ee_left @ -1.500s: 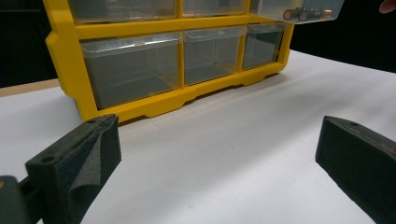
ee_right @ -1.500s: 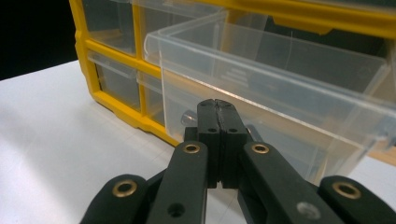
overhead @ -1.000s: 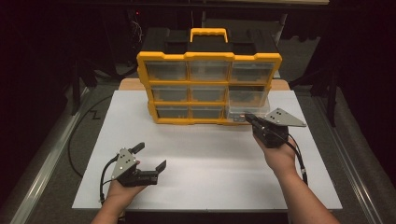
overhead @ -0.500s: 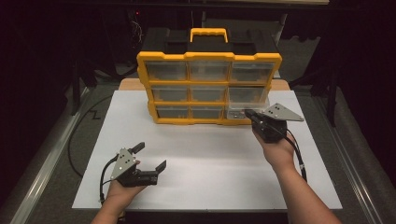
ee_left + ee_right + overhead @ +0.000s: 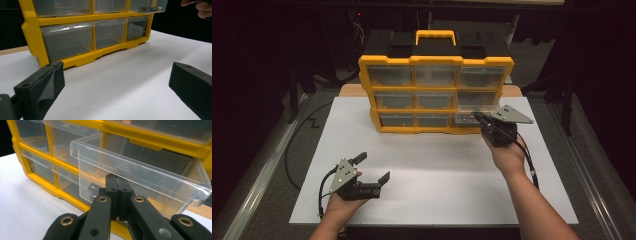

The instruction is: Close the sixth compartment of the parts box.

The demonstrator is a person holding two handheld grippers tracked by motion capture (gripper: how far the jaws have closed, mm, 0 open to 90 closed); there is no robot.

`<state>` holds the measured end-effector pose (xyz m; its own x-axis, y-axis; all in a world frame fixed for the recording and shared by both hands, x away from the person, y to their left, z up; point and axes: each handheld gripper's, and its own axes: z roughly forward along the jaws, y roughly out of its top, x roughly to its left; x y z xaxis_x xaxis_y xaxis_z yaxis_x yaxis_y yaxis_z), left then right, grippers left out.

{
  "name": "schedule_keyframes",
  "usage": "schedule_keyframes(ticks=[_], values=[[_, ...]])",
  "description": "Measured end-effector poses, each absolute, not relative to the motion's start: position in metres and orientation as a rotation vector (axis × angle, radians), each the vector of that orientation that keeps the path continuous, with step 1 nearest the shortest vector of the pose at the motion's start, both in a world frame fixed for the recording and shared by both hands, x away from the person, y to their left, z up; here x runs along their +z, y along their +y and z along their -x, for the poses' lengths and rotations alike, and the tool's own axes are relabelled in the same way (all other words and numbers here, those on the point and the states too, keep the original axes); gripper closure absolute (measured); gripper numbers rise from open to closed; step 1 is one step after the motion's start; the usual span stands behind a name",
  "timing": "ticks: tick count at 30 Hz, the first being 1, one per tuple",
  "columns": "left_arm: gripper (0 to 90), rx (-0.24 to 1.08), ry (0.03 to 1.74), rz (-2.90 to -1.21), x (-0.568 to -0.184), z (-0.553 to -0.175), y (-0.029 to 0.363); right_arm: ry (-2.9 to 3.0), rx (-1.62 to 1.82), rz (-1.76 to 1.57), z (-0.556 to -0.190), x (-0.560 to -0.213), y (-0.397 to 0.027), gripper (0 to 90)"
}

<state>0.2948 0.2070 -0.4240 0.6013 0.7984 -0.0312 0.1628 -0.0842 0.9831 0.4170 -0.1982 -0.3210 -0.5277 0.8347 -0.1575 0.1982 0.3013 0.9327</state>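
Note:
A yellow organizer (image 5: pixel 435 61) with clear drawers stands at the back of the white mat. Its middle-right drawer (image 5: pixel 140 173) is pulled partway out, and small cylinders (image 5: pixel 149 9) lie inside it. My right gripper (image 5: pixel 117 178) is shut, its tips against that drawer's front wall just under the lip; I see nothing pinched between them. From above, my right gripper (image 5: pixel 478 116) meets the drawer (image 5: pixel 466 117) at the organizer's lower right. My left gripper (image 5: pixel 373 167) rests open low over the mat at the front left, well away from the organizer (image 5: pixel 75 17), jaws wide with nothing between them.
The white mat (image 5: pixel 437 165) covers the table. A black carry case with a yellow handle (image 5: pixel 435 36) sits behind the organizer. A cable (image 5: pixel 528 162) trails from my right gripper. A metal rail (image 5: pixel 262 170) runs along the table's left side.
My right gripper has edged slightly forward toward the organizer, still at the drawer front. The left gripper has stayed where it was.

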Motion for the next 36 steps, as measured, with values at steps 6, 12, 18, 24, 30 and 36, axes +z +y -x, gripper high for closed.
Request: schedule_keyframes(ticks=[6,12,18,24,30,36], values=[[1.3,0.641,0.824,-1.596,-0.424,-0.295,0.207,1.909,1.217,-0.924,-0.426,-0.320,-0.195,90.0],[1.3,0.640,0.824,-1.595,-0.424,-0.295,0.208,1.900,1.207,-0.934,-0.436,-0.320,-0.194,90.0],[1.3,0.639,0.825,-1.593,-0.424,-0.295,0.208,1.888,1.207,-0.943,-0.445,-0.321,-0.192,90.0],[1.3,0.638,0.826,-1.592,-0.424,-0.295,0.208,1.886,1.213,-0.964,-0.453,-0.318,-0.192,90.0],[1.3,0.638,0.828,-1.590,-0.424,-0.295,0.208,1.881,1.192,-0.970,-0.460,-0.318,-0.190,90.0],[1.3,0.636,0.827,-1.591,-0.424,-0.295,0.208,1.859,1.183,-0.990,-0.467,-0.319,-0.192,90.0]])
